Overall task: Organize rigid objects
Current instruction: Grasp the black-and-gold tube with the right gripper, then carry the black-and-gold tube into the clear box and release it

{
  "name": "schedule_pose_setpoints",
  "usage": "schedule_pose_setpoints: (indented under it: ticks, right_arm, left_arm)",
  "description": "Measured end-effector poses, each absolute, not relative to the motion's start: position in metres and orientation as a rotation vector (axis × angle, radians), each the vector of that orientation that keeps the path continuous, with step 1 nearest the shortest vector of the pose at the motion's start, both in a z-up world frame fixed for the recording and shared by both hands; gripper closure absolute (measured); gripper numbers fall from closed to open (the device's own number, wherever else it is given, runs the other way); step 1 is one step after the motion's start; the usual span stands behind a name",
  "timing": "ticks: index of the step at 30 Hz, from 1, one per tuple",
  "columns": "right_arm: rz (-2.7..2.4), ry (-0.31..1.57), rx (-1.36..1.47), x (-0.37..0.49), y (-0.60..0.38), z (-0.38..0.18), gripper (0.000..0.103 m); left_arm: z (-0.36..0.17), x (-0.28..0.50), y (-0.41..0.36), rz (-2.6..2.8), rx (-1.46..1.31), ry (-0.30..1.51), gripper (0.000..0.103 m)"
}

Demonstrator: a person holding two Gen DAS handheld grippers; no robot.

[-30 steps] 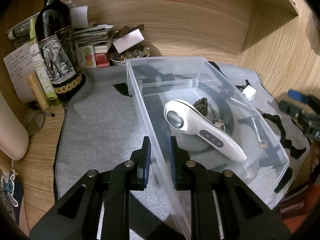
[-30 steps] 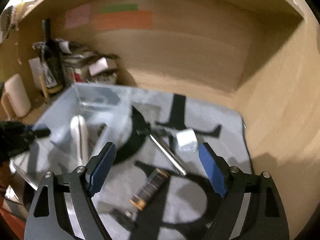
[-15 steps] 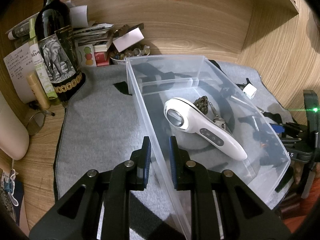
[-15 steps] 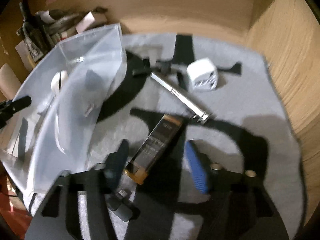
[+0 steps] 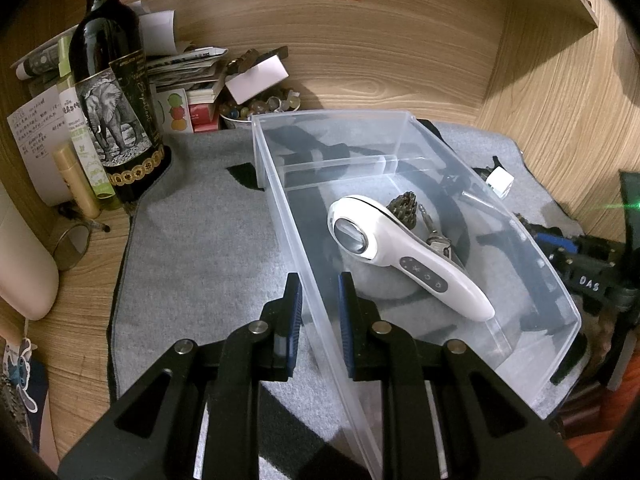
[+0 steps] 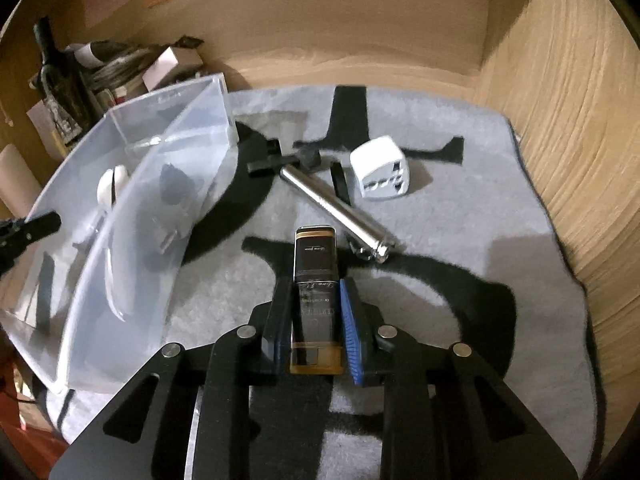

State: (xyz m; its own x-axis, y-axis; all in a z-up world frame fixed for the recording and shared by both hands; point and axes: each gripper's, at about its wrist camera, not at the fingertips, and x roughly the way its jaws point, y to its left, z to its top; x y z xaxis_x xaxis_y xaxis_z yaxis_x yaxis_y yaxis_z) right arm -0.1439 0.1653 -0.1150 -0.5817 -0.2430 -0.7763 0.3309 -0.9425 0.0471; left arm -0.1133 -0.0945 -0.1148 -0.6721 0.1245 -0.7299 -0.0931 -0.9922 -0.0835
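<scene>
**Right gripper closed on the black-and-gold case; the bin lies to its left**

The right gripper (image 6: 313,320) has just been closing, and its jaws now press on the two long sides of a black-and-gold case (image 6: 315,280). The case runs lengthwise along the fingers: its near gold end sits deep between them and its far end sticks out past the tips, pointing away over the grey mat (image 6: 500,208). Whether the case is already clear of the mat cannot be told.

The relation that matters for the next move is sideways. The clear plastic bin (image 6: 132,216) stands to the left of this gripper, its near wall just beside the left finger's side of the mat, so the case would probably have to be lifted over that wall and carried leftward, its long axis lined up with the bin's length. The right hand is the nearer one to the loose things; a metal tube (image 6: 332,208) and a white plug adapter (image 6: 380,170) lie just beyond the case.

The left gripper (image 5: 318,312) is clamped on the bin's (image 5: 400,116) near long wall, one finger outside and one inside, holding it steady. Inside lies a white handheld device (image 5: 400,256) with keys (image 5: 436,240) beside it.
</scene>
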Motion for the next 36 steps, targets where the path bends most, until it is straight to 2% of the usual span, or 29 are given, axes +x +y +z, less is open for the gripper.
schedule_pose_setpoints:
  ticks: [20,36]
  right_arm:
    - [-2.529,0.198,0.835,-0.132,0.118,-0.037,0.081]
    - [-2.365,0.276,0.861,-0.149,0.054,-0.055,0.081]
  left_arm:
    - [-0.115,-0.113,-0.094,2.767,-1.212,-0.06,0.085]
    - [-0.115,-0.113,-0.094,2.764,-1.209,-0.071,0.084]
